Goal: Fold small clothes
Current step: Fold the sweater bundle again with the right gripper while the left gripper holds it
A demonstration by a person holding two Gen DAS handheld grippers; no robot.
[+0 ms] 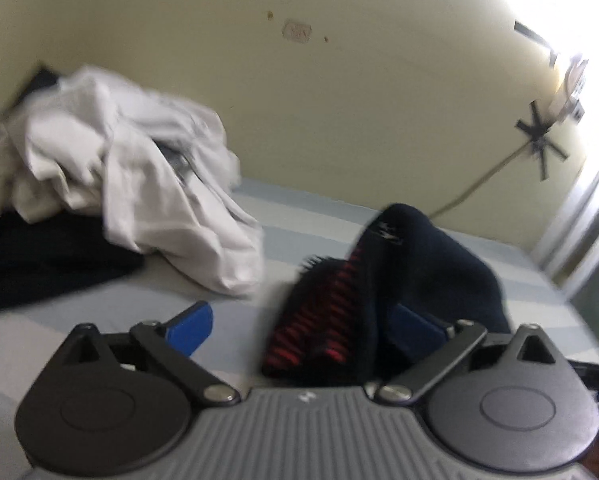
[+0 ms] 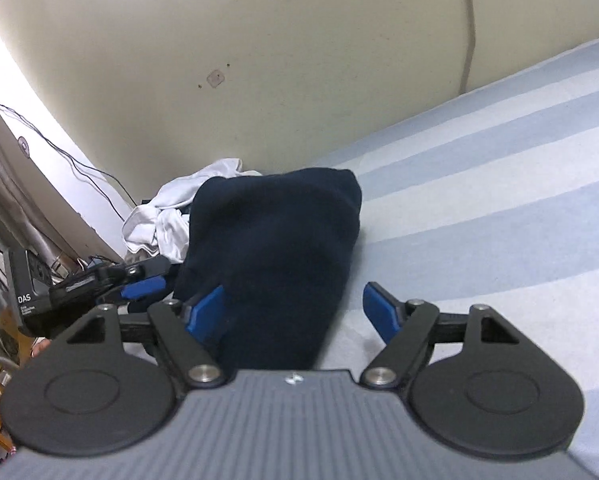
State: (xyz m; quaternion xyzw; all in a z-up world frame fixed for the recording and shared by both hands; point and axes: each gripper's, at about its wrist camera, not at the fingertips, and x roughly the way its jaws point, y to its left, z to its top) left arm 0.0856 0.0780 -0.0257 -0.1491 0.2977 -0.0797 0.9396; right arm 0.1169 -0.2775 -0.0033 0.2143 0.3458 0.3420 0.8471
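A dark navy sock (image 1: pixel 427 264) with red stripes inside its cuff lies bunched on the striped bed sheet (image 1: pixel 307 216). My left gripper (image 1: pixel 303 324) is open, its jaws wide apart around the sock's striped cuff. In the right wrist view the same navy sock (image 2: pixel 275 248) lies between the open jaws of my right gripper (image 2: pixel 295 312), its near end against the left blue finger (image 2: pixel 205 312). The left gripper (image 2: pixel 139 280) shows at the sock's left side. Neither gripper is closed on the sock.
A pile of white clothes (image 1: pixel 119 168) lies on the bed to the left, over a dark garment (image 1: pixel 39 264). It shows in the right wrist view (image 2: pixel 167 216) behind the sock. A yellowish wall (image 1: pixel 339 100) backs the bed. The blue-striped sheet (image 2: pixel 499 184) stretches to the right.
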